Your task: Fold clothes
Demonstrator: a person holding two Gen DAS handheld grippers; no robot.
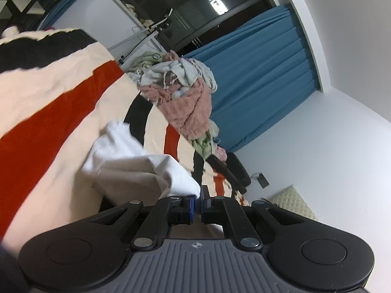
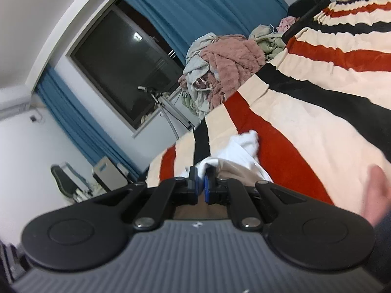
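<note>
Both hand-held grippers, left (image 1: 197, 204) and right (image 2: 200, 186), pinching white garment (image 1: 136, 163) edges.

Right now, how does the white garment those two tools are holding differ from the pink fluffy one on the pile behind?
The white garment looks smooth and thin; the pink garment looks thick and fuzzy. The white garment lies alone near the left tool and right tool, each shut on an edge; the pink garment is tangled in a heap with other clothes, untouched. Both rest on the striped blanket, and neither is folded yet.
</note>
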